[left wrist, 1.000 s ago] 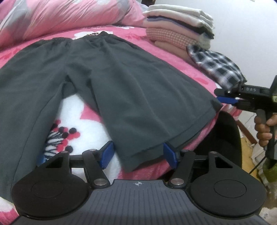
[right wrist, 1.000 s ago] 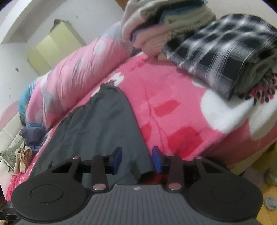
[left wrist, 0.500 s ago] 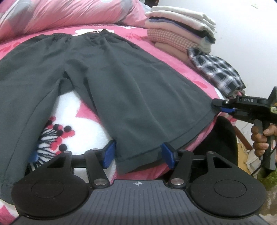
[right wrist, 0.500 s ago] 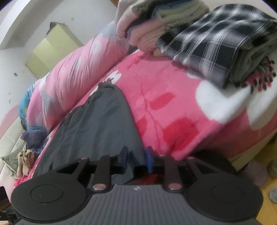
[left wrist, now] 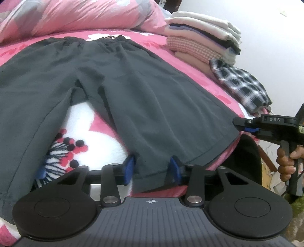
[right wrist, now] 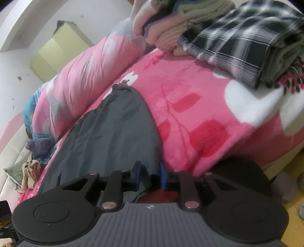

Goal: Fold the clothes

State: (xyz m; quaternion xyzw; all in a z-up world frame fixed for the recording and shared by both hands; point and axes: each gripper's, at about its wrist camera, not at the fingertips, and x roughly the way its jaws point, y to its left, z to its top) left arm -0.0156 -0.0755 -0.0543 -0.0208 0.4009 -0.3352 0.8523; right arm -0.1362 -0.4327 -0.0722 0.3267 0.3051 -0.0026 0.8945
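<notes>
A pair of dark grey shorts (left wrist: 117, 98) lies spread flat on a pink flowered blanket (left wrist: 98, 133), filling the middle and left of the left wrist view, waistband toward the top of the frame and both leg hems toward the bottom. The left gripper (left wrist: 152, 169) sits at the lower centre of that view, its blue pads on either side of the inner corner of the right-hand leg hem; the jaws are closing with the cloth between them, and the pads do not yet press on it, a gap showing on each side. At the right edge of the same view the right gripper (left wrist: 242, 125) reaches in level, a hand (left wrist: 286, 161) wrapped around its handle, its tip at the outer corner of that same hem.

In the right wrist view the right gripper (right wrist: 150, 175) is at the lower centre, jaws closing with the edge of the shorts (right wrist: 114, 136) bunched between its pads; the fabric nearly fills the narrow gap, though whether the pads already pinch it I cannot tell. The shorts run from there toward the upper left of the frame.

A stack of folded clothes (left wrist: 203, 39) stands at the upper right of the left wrist view, with a folded plaid garment (left wrist: 241, 83) just below it. A pink quilt (left wrist: 79, 15) lies bunched across the top
</notes>
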